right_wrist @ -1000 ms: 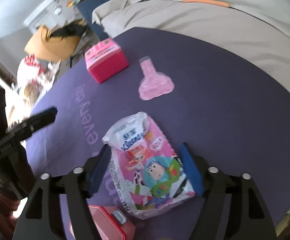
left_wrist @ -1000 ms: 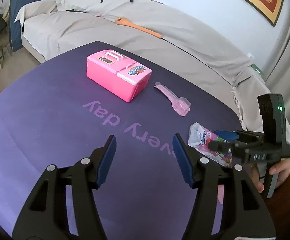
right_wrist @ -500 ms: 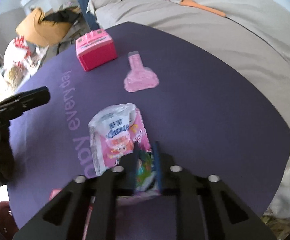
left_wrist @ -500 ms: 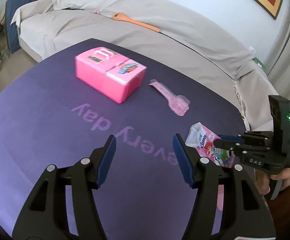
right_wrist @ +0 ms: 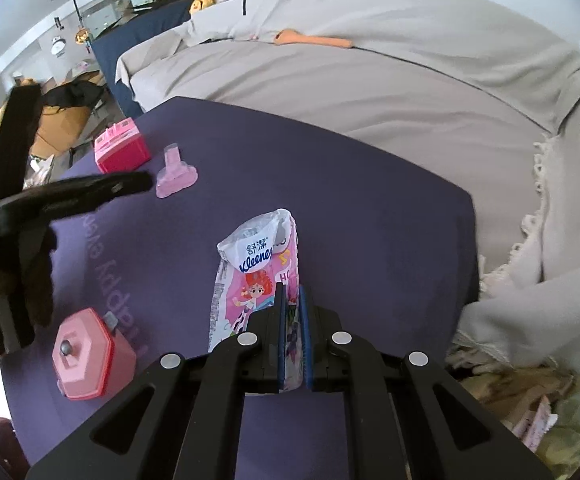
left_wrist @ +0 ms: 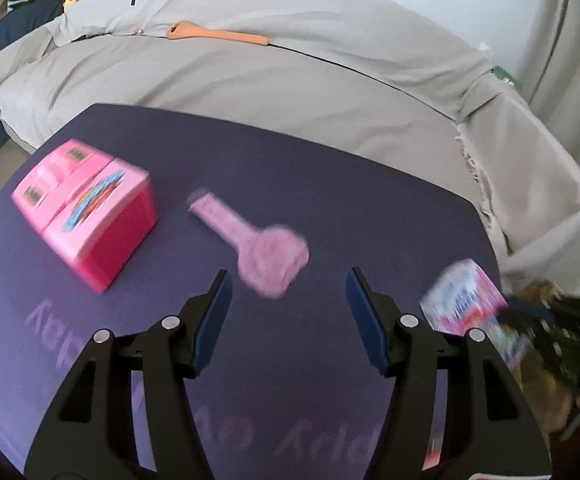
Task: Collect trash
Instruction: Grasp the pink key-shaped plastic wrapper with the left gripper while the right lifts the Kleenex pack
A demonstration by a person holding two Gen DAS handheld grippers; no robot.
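Right hand-held gripper (right_wrist: 291, 300) is clamped tight on the Kleenex tissue packet (right_wrist: 256, 268), which sits above the purple tabletop (right_wrist: 370, 216) beside the pink toy box (left_wrist: 86, 212). Left hand-held gripper (left_wrist: 288, 292) hangs half open and empty, the pink plastic wrapper (left_wrist: 258, 248) just ahead of its fingers.

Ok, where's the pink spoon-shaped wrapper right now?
The pink wrapper lies on the purple mat, just ahead of the open left gripper, right of the pink toy box.
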